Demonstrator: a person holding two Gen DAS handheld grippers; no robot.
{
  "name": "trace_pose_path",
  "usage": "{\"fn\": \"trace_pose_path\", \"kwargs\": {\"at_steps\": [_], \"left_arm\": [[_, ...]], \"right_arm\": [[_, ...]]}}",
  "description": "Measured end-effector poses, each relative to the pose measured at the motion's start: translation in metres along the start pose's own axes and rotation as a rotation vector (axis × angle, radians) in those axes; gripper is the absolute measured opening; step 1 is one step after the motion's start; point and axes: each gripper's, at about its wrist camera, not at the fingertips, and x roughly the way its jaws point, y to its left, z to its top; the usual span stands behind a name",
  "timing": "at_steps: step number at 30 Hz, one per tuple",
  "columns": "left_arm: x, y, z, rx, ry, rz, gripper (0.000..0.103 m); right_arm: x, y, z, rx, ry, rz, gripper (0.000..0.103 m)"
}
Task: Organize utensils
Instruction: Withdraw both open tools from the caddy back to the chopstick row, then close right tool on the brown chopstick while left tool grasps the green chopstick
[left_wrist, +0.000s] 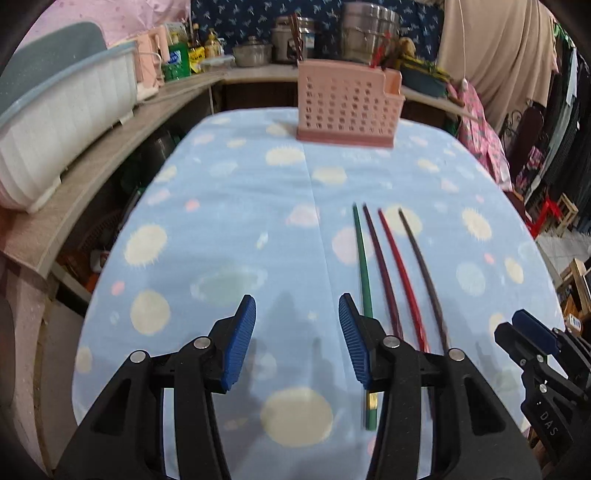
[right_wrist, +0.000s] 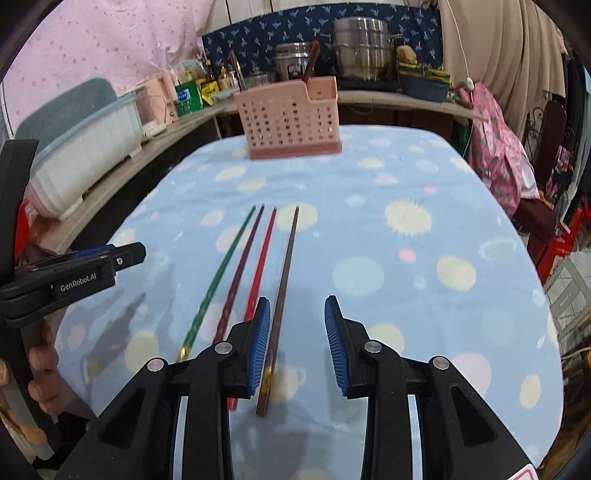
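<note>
- Hovering over the near end of the tabletop (right_wrist: 424, 173): right gripper (right_wrist: 297, 343), jaws parted to a middling gap, nothing between the pads.
- Brown chopstick (right_wrist: 284, 295) lies just inside the right gripper's own-left pad; its butt end runs under that pad. Judged the nearest pick for this hand.
- Four chopsticks lie side by side, long axes pointing away toward the pink holder (right_wrist: 291, 118), tips toward it, well short of it.
- Order from the brown one outward: red chopstick (right_wrist: 262, 266), maroon chopstick (right_wrist: 242, 269), green chopstick (right_wrist: 218, 273).
- Left gripper (left_wrist: 297, 339): jaws moderately apart, empty; the green chopstick runs just outside its right pad, so this hand is nearer that one.
- Look: slim, tapered, glossy; green and brown show a gold band near the butt.
- Holder: perforated pink plastic, upright, with a taller side compartment; contents cannot be told.
</note>
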Motion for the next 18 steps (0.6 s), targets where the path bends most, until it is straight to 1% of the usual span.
{"fn": "trace_pose_path", "kwargs": {"at_steps": [4, 10, 12, 14, 18], "left_arm": [[0.004, -0.006, -0.018, 0.024, 0.031, -0.009, 0.045], [0.007, -0.014, -0.039, 0.043, 0.075, -0.033, 0.045], [0.007, -0.016, -0.042, 0.050, 0.083, -0.038, 0.048], [0.007, -0.018, -0.044, 0.056, 0.087, -0.039, 0.051], [0.007, -0.022, -0.047, 0.069, 0.092, -0.046, 0.054]], "right_arm": [[0.007, 0.004, -0.018, -0.010, 0.041, 0.011, 0.030], [0.017, 0.013, -0.033, -0.018, 0.082, 0.030, 0.026], [0.019, 0.017, -0.036, -0.031, 0.089, 0.032, 0.022], [0.021, 0.021, -0.038, -0.039, 0.096, 0.033, 0.021], [0.023, 0.022, -0.041, -0.041, 0.106, 0.033, 0.018]]}}
